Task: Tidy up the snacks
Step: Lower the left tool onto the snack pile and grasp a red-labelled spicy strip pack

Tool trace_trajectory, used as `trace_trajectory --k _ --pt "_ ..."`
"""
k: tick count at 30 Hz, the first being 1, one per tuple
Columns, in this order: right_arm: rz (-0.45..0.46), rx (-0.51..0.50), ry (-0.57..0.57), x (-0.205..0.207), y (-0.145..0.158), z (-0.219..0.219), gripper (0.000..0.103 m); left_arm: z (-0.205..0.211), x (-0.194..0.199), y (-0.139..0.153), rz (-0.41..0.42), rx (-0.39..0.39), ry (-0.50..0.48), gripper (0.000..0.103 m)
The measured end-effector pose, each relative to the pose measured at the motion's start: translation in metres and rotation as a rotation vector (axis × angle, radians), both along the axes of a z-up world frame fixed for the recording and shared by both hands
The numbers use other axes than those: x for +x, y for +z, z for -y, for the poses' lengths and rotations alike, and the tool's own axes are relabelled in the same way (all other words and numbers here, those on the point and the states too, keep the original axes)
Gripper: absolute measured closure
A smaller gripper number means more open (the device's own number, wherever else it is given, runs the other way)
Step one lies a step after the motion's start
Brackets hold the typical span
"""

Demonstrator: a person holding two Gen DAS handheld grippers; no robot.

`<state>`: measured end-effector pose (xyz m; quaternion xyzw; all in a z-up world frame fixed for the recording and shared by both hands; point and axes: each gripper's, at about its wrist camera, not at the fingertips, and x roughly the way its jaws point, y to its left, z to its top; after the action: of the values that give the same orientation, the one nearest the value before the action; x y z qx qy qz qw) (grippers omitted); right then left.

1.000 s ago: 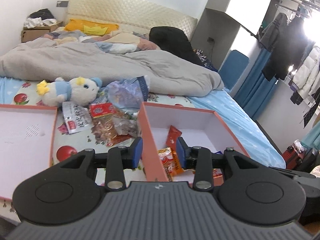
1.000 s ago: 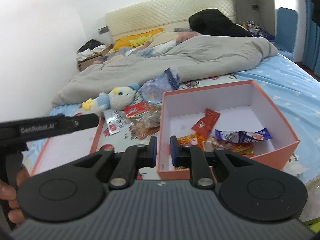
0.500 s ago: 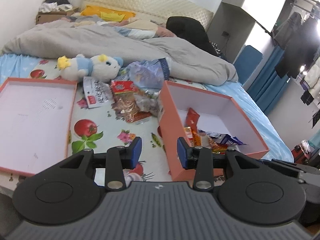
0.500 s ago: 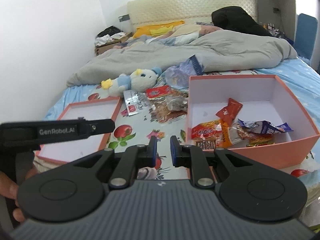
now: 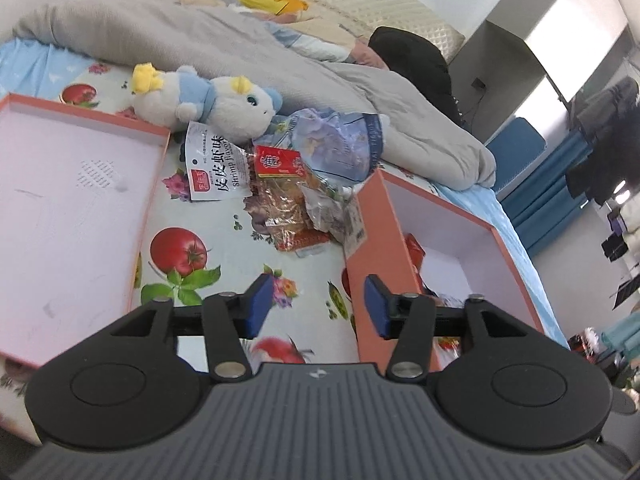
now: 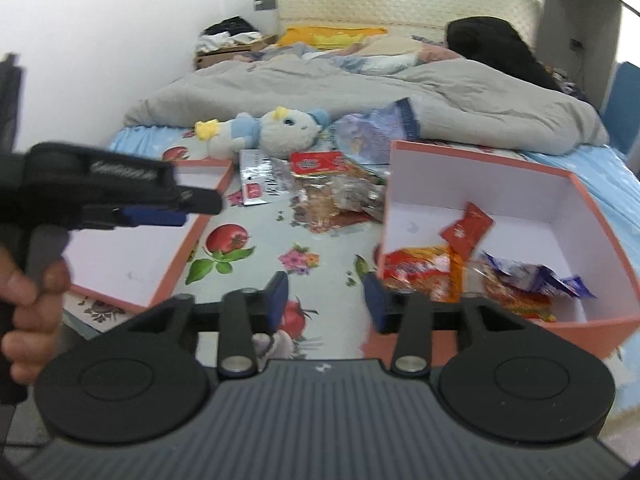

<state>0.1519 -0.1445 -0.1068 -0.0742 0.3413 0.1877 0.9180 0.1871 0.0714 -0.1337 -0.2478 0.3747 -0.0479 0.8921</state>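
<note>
Snacks (image 5: 296,200) lie in a loose pile on the bed sheet (image 5: 224,276), between the lid (image 5: 60,200) on the left and the box (image 5: 384,248) on the right, touching the box's near-left wall. More packets (image 6: 464,264) sit inside the box; from the left wrist view most of them are hidden behind its orange wall.

Left gripper (image 5: 316,308): jaws apart, nothing between them, hovering over the sheet just beside the box corner. Right gripper (image 6: 326,300): jaws apart, empty; right finger (image 6: 374,306) blurred against the box front. Lid cut off at the left edge in the left wrist view.

Readable: white packet (image 5: 212,168) says "Shrimp flavor" with Chinese characters. Red packet (image 5: 278,162) label too small to read. Lettering on the left gripper body in the right wrist view too blurred to read.

Sheet is pale blue with tomato and flower print. Plush toy (image 5: 216,104) lies behind the pile, touching the white packet. Blue bag (image 5: 340,148) sits crumpled against a grey duvet (image 5: 240,48). Padded cream headboard (image 6: 400,4), white wall, blue curtains (image 5: 560,184) at far right.
</note>
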Motion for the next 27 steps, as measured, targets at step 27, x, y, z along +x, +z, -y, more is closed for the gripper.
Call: trace_trajectory --k 27 --pt "0.072 -0.194 -0.103 0.160 -0.096 -0.106 0.060 -0.081 0.201 -0.150 -0.121 -0.405 0.039 0.041"
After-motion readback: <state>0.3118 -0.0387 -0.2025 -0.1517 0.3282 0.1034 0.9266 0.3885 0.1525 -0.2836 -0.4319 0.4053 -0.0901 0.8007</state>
